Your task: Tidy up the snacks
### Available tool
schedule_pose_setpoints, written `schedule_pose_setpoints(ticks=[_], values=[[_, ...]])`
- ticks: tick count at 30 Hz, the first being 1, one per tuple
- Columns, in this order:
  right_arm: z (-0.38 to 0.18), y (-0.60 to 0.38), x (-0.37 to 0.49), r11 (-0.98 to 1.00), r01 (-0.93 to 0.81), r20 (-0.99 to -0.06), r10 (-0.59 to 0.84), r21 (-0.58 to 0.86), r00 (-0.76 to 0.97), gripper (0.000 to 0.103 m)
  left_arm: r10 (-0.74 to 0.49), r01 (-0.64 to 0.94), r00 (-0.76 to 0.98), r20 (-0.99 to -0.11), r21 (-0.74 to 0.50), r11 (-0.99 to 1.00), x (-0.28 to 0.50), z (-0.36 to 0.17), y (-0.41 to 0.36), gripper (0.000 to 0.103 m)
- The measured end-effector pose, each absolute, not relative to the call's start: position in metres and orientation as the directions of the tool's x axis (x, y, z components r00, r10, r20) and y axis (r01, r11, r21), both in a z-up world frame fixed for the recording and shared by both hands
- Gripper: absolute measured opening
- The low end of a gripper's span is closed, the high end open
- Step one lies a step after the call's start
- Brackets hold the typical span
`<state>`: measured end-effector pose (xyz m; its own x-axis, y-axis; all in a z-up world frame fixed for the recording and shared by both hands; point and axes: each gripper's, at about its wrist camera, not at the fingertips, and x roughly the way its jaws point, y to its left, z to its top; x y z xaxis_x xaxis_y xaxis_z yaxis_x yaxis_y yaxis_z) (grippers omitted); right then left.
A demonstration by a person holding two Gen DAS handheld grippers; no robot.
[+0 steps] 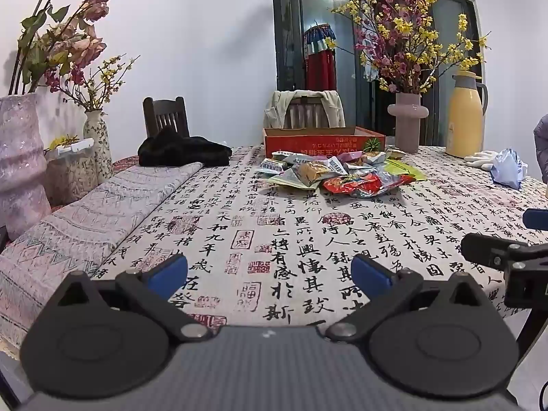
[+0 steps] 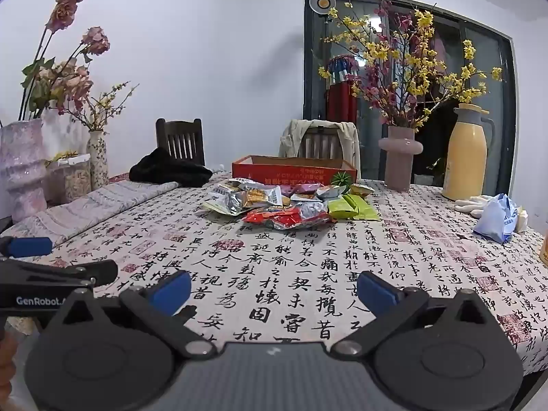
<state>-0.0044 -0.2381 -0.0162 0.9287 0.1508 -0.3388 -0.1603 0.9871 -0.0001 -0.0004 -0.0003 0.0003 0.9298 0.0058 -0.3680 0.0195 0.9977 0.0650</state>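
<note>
Snacks [image 1: 337, 173] lie in a loose heap of foil and plastic packets toward the far edge of the tabletop [image 1: 291, 239], just in front of a shallow red cardboard box [image 1: 322, 140] that stands open at that edge. The left gripper [image 1: 269, 274] hovers over the near edge, its blue-padded fingers spread wide with only calligraphy cloth between them. The right gripper [image 2: 274, 291] hangs beside it, jaws equally wide apart and holding nothing. A yellow thermos [image 2: 467, 152] stands near the far right corner.
</note>
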Motion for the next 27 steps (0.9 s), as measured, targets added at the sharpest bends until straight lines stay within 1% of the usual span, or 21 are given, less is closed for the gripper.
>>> schedule_pose_setpoints(ticks=[2,16,17,27], values=[[-0.0157,-0.2377,-0.0044,0.987,-0.162,-0.338,0.153,0.001,0.929,0.103,-0.008,0.028,0.93,-0.367,0.048,0.998,-0.0006,0.0008,0.0022,0.103],[-0.0236,-0.2399,-0.0038,0.987,-0.161,-0.325,0.153,0.0,0.933,0.103,-0.003,0.024,0.934,-0.358,0.056,0.998,-0.0008,0.0021,0.0016,0.103],[-0.0166,-0.2367,-0.0049,0.986,-0.164,-0.332,0.153,-0.005,0.931,0.103,-0.002,0.024,0.934,-0.357,0.056,0.998,-0.0011,0.0021,0.0015,0.103],[-0.0161,-0.2365,-0.0051,0.987,-0.163,-0.332,0.152,-0.004,0.931,0.103,0.001,0.021,0.936,-0.351,0.058,0.998,-0.0019,0.0021,0.0018,0.103]])
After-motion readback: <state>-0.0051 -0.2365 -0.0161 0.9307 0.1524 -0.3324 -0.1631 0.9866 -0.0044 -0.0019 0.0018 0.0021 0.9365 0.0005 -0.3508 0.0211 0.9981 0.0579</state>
